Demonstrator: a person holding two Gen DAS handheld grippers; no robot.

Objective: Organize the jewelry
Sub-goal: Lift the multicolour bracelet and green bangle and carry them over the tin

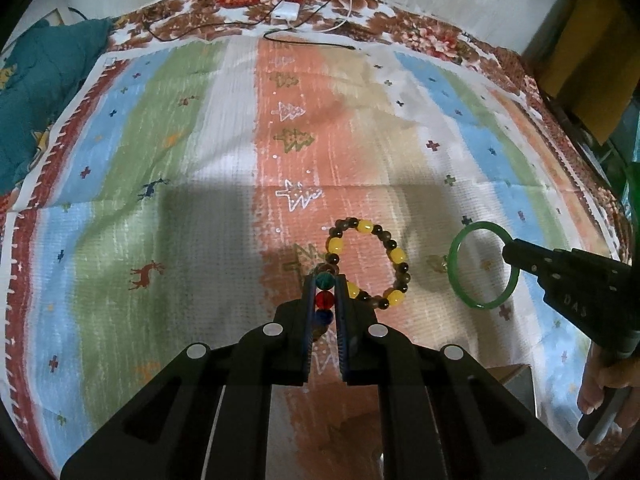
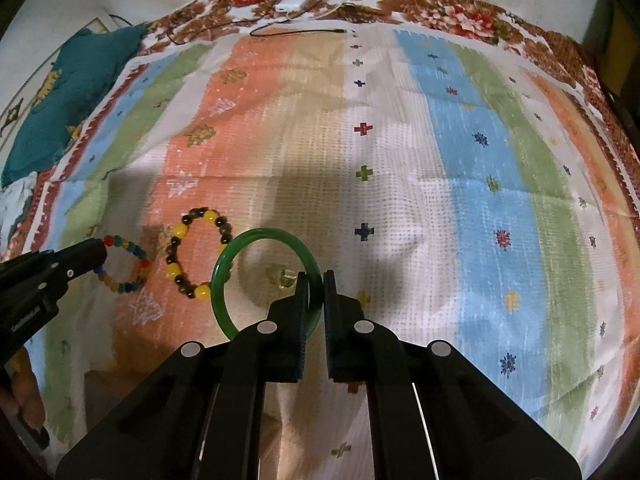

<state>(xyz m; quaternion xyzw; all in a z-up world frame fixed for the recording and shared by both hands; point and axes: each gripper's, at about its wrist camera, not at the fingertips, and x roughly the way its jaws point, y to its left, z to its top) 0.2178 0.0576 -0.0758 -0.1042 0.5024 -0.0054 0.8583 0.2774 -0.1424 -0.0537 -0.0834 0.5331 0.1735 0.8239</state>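
Note:
My left gripper point(image 1: 324, 280) is shut on a bracelet of multicoloured beads point(image 1: 324, 299), with teal, red and blue beads pinched between its fingers. From the right wrist view that bracelet point(image 2: 128, 286) hangs as a loop from the left gripper point(image 2: 102, 248). My right gripper point(image 2: 316, 278) is shut on the rim of a green bangle point(image 2: 266, 233). In the left wrist view, the bangle point(image 1: 480, 305) shows at the right gripper's tip point(image 1: 506, 250). A yellow-and-brown bead bracelet point(image 1: 366, 225) point(image 2: 175, 270) lies on the cloth between the two. A small gold piece point(image 2: 285, 276) lies under the bangle.
A striped, patterned cloth point(image 1: 200, 160) covers the bed. A teal fabric point(image 1: 44, 92) is bunched at the back left. A white charger with cables point(image 1: 286, 12) lies at the far edge. A cardboard box point(image 1: 592, 60) stands at the right. A person's hand point(image 1: 600, 388) holds the right gripper.

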